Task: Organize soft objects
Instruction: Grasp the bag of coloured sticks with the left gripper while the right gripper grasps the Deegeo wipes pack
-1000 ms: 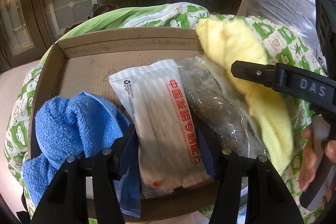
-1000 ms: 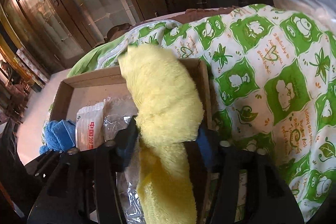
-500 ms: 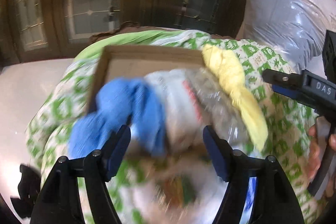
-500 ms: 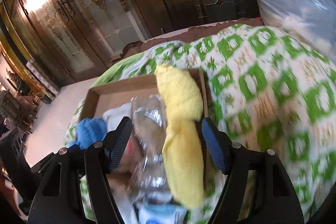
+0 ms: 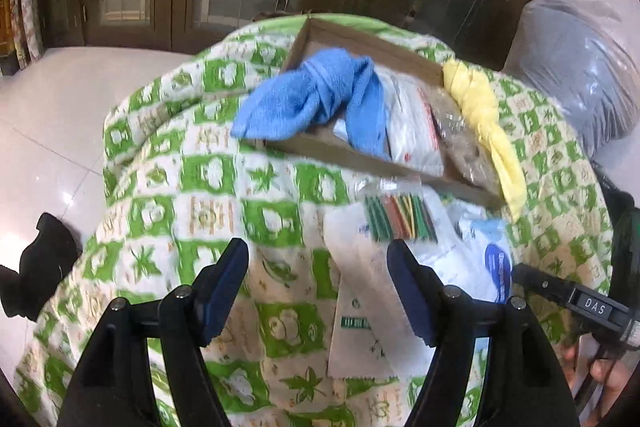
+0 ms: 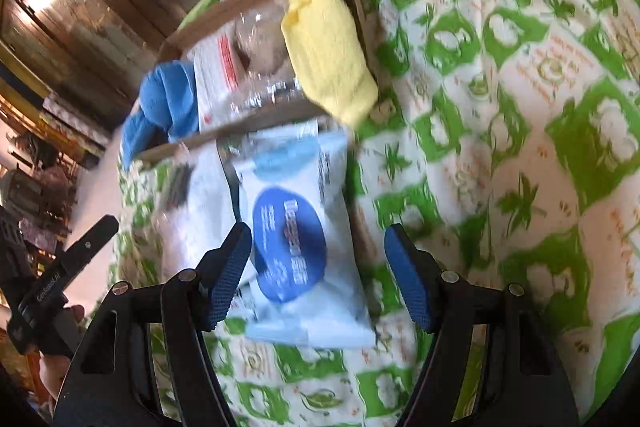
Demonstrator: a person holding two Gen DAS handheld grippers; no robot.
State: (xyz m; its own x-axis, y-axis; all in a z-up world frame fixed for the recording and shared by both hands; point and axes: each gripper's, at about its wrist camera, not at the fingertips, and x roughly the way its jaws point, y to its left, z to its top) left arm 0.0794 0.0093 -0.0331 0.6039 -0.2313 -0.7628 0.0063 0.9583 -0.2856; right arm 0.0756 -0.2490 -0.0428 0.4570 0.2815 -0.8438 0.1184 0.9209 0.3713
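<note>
While both hand-held grippers point(image 5: 318, 283) point(image 6: 318, 267) gape empty, colored sticks point(image 5: 400, 217) sharp only leftward.

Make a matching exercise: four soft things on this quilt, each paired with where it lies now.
Things:
1. blue towel
2. yellow towel
3. wipes pack with blue oval
4. white packet with red print

Places:
A. outside the cardboard box, on the quilt
B. draped over the box's left end
C. inside the box, between blue towel and clear bag
D. along the box's right end

Pairs: 1-B, 2-D, 3-A, 4-C
</note>
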